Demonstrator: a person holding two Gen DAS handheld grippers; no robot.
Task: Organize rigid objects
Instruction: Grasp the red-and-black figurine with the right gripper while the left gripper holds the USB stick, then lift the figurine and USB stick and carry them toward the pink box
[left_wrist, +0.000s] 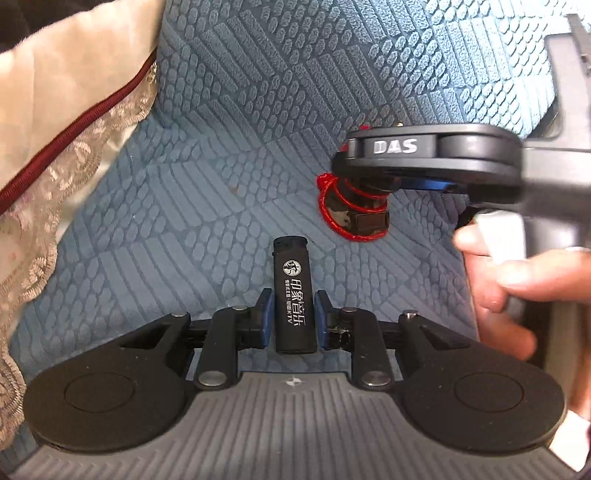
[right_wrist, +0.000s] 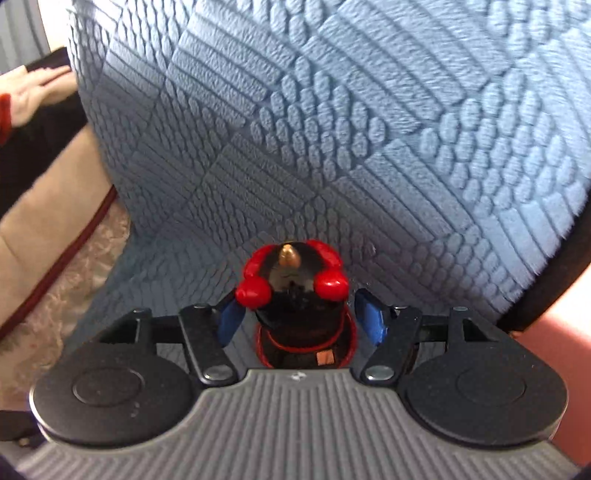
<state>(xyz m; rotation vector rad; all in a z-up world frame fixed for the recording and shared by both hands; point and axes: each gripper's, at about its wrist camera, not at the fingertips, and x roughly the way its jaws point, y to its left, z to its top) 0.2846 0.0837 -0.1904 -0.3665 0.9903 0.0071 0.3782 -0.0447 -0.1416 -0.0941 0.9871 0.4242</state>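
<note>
Blue quilted cloth (left_wrist: 229, 147) fills both views; low centre in the left view, my left gripper (left_wrist: 294, 317) pinches a black lighter (left_wrist: 293, 291) between its pads. In the right view, low centre, my right gripper (right_wrist: 301, 317) stands open around a black figurine with red trim (right_wrist: 295, 295), pads apart from it. I judge the figurine set down and the lighter not yet placed.

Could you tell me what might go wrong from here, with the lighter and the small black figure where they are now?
1. The black figure stands between the right gripper's open pads on soft blue fabric; it may tip.
2. Its red cord lies looped beside it and could snag a finger.
3. The left gripper holds the lighter only near its base; it could pivot or slip.
</note>
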